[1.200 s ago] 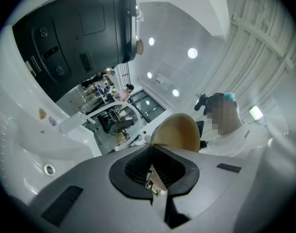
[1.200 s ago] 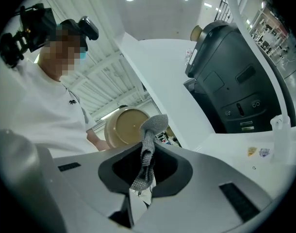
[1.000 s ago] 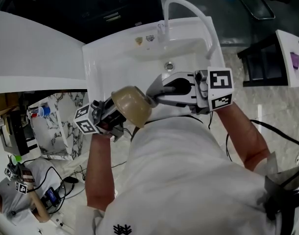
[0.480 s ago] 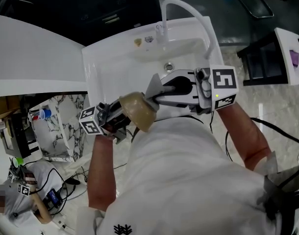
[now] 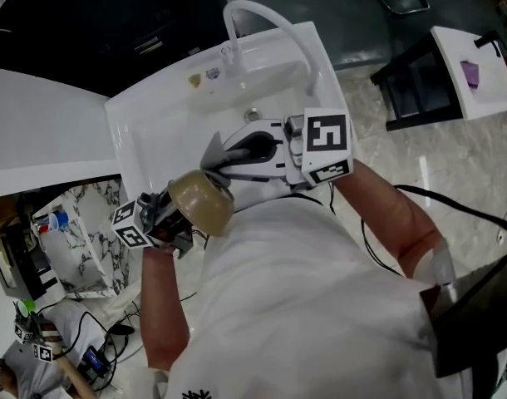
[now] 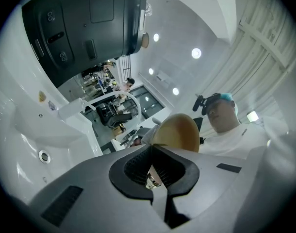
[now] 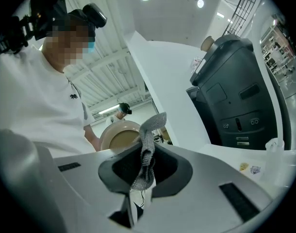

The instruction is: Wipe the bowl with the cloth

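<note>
A tan bowl [image 5: 201, 202] is held over the front edge of the white sink [image 5: 145, 131], tipped on its side. My left gripper [image 5: 172, 213] is shut on its rim; in the left gripper view the bowl [image 6: 179, 132] rises just beyond the closed left gripper [image 6: 152, 148]. My right gripper [image 5: 224, 158] is shut on a grey knitted cloth [image 5: 213, 151]. In the right gripper view the cloth [image 7: 148, 152] stands up between the jaws of the right gripper [image 7: 147, 155], its free end against the bowl's [image 7: 118, 137] rim. Whether cloth and bowl touch, I cannot tell.
A white curved faucet [image 5: 266, 19] arches over the sink's back; the drain [image 5: 252, 115] lies below it. A black stand [image 5: 415, 86] is on the marble floor at right. A dark appliance [image 6: 85, 28] hangs beyond the sink. Cables trail on the floor [image 5: 112, 331].
The head camera has swung, so the whole scene slid left. The bowl has turned in the left gripper, now showing more of its side. Cloth and bowl stay close together.
</note>
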The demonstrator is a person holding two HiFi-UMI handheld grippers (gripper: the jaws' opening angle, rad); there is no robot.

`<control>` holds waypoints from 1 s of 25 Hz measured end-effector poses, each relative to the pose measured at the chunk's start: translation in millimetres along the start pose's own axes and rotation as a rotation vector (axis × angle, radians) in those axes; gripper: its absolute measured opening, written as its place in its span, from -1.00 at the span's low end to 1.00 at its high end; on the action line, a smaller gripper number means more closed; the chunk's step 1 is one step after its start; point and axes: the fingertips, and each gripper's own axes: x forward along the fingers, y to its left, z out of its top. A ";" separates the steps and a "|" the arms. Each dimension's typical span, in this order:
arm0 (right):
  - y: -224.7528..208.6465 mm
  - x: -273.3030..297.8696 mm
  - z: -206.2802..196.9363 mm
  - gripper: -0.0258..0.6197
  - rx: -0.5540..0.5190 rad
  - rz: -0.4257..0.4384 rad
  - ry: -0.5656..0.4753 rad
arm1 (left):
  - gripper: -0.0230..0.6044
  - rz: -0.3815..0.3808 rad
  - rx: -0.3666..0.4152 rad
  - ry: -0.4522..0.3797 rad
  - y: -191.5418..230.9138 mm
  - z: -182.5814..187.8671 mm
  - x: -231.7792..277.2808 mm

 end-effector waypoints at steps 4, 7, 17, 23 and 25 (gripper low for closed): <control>8.0 0.1 -10.1 -0.79 0.020 0.016 0.029 | -0.87 0.028 0.006 -0.027 3.5 3.9 -6.4; 11.7 -2.5 -9.6 -0.79 0.043 0.036 0.024 | -0.87 0.054 0.019 -0.022 7.7 6.6 -8.4; 47.0 -17.4 20.4 -0.79 -0.011 0.099 -0.089 | -0.87 0.097 0.019 -0.018 18.4 9.3 -18.1; 59.1 2.2 36.9 -0.79 -0.156 0.146 -0.056 | -0.87 0.090 -0.002 0.093 21.0 -12.7 -4.6; 57.5 7.7 40.9 -0.79 -0.189 0.144 -0.039 | -0.87 0.074 0.000 0.143 18.7 -20.5 2.7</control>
